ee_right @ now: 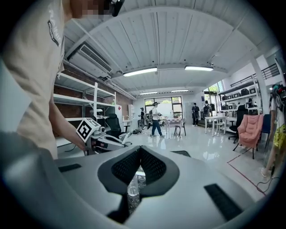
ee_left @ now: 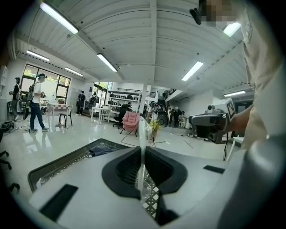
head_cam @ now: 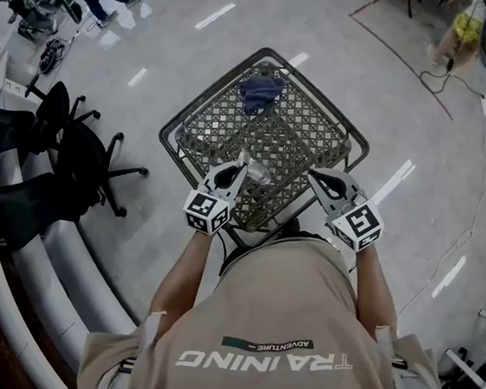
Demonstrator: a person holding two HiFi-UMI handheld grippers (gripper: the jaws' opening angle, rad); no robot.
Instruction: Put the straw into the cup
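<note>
The left tongs (ee_left: 143,151) are pinching a thin clear straw (ee_left: 142,129). It stands upright between the pads and rises above their tips. The right tongs (ee_right: 140,149) are pressed together at the tips, with nothing held between them.

A person in a tan shirt (head_cam: 280,324), seen from above, holds one pair of tongs in each hand. Each pair carries a cube with black and white square markers. Both point away from the person and hang side by side, apart from each other. They are over the near edge of a square metal mesh surface (head_cam: 311,132) with a raised rim.

Just beside the tips of the left tongs, a clear plastic cup (head_cam: 257,173) sits on the mesh. It is blurred, and I cannot tell whether it is upright. In the right gripper view the cup shows low down, through the gap under the closed tips. The straw is outside the cup, held above the mesh.

Farther along the surface, a dark blue cloth (head_cam: 262,91) lies crumpled near the far corner.

Past the surface is a pale, shiny floor (head_cam: 410,104). Black office chairs (head_cam: 81,158) stand to the person's left. In the distance, the left gripper view shows a pink armchair (ee_left: 130,121), white tables and several people standing in a bright open room.
</note>
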